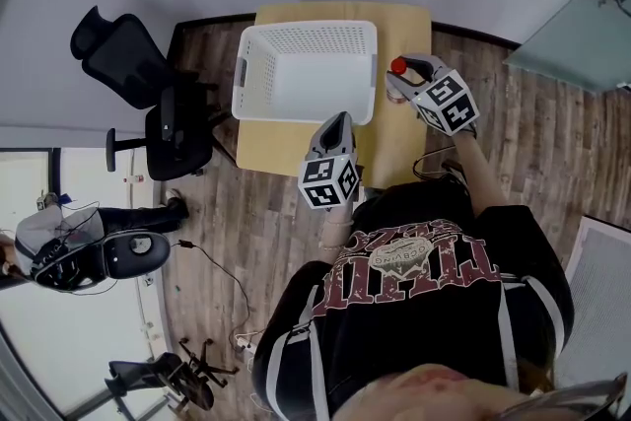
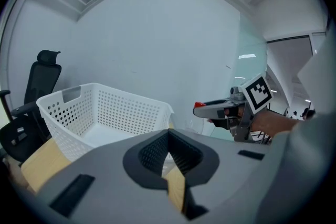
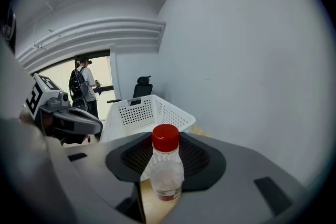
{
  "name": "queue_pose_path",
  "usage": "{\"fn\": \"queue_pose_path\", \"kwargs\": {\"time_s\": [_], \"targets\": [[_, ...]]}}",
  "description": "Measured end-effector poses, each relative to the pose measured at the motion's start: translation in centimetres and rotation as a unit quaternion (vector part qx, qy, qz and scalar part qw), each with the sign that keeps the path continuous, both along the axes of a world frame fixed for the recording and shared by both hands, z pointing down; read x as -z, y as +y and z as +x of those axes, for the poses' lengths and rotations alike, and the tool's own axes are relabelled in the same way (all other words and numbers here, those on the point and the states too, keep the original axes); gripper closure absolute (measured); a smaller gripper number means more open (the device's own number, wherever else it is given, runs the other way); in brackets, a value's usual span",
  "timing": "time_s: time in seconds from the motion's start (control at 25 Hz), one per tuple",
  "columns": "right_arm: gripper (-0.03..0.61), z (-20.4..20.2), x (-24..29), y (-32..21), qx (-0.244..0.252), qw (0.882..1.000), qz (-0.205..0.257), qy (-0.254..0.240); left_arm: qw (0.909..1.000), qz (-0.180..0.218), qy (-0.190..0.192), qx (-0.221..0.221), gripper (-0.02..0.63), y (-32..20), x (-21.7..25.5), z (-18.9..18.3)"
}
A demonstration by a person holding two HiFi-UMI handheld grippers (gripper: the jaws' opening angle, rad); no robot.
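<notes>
Two handheld grippers are hovering over a light wooden table (image 1: 399, 148), and only one is carrying anything. The right gripper (image 1: 404, 76) is clamping a small clear plastic bottle (image 3: 167, 170) between its jaws. The pads are pressing on the body below the shoulder while the red cap (image 3: 166, 138) is sticking up above them. The bottle is sitting upright near the table's right edge, just beside the white perforated basket (image 1: 242, 84) but outside it. Whether its base is touching the wood is not showing. The left gripper (image 1: 335, 121) is hanging nearer the person, its jaws squeezed together on nothing, pointing toward the basket's near wall. A black office chair (image 1: 148, 84) is standing well apart on the floor to the left. The bottle is looking nearly empty, so it is probably weighing very little. Its thin, clear wall is likely flexing under pressure and, being smooth, could be sliding or twisting in a loose hold. The sensible place to be gripping seems to be the straight part of the body above the label band (image 3: 168, 194), where the pads are already sitting. The cap is stiffer but is offering a narrower, rounder surface. A firm but not crushing squeeze is looking right for it.
</notes>
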State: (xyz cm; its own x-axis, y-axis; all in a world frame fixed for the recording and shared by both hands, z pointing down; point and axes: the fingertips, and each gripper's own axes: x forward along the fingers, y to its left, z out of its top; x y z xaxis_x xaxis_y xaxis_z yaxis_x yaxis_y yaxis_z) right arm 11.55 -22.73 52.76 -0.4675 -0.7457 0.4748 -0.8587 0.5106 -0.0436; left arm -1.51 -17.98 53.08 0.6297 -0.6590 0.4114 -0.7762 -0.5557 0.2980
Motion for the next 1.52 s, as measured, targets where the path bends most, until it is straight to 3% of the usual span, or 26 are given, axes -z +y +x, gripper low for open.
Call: {"fn": "queue_pose_path", "kwargs": {"time_s": [0.72, 1.52], "targets": [[0.413, 0.2, -4.4, -1.4, -0.002, 1.000, -0.015, 0.005, 0.9998, -0.010, -0.005, 0.015, 0.566, -1.1, -0.7, -0.1], [0.413, -0.1, -5.6, -0.3, 0.000, 1.000, -0.007, 0.014, 0.9997, -0.012, -0.006, 0.022, 0.566, -1.1, -0.9, -0.7]]}}
